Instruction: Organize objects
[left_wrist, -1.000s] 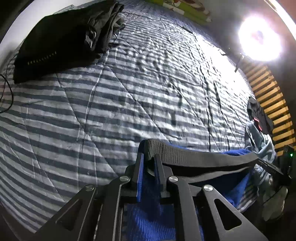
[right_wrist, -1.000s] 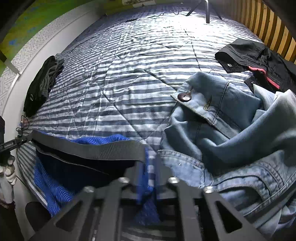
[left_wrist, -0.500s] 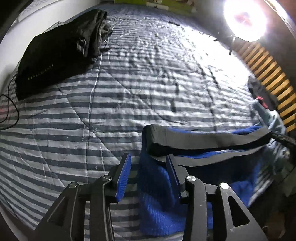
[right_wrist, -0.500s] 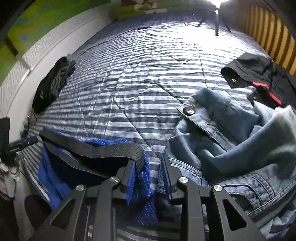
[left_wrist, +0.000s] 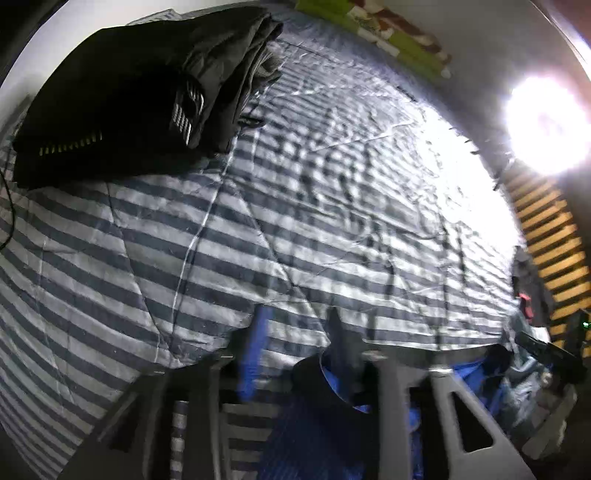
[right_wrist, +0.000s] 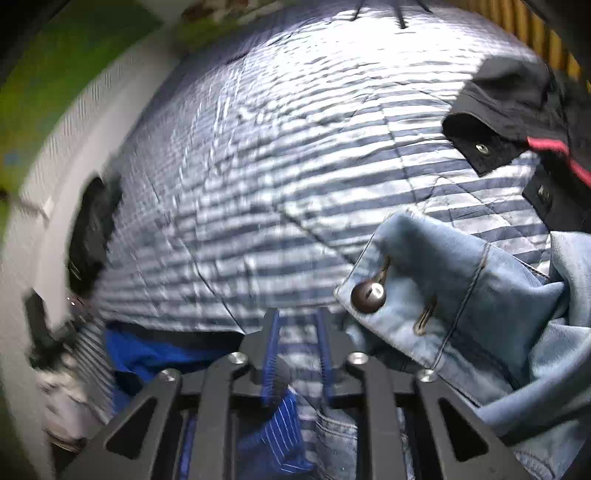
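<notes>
Now blue shorts (right_wrist: 155, 354) lie below parted jaws.

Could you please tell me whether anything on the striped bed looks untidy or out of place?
Yes. The light blue denim jeans lie crumpled in a heap, and the black garment with red trim beyond them is bunched up. By contrast, the black folded clothes form a neat stack on the striped quilt.

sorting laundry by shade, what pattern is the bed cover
Blue-grey and white stripes on the bed cover, quilted; clearest in the right wrist view.
</notes>
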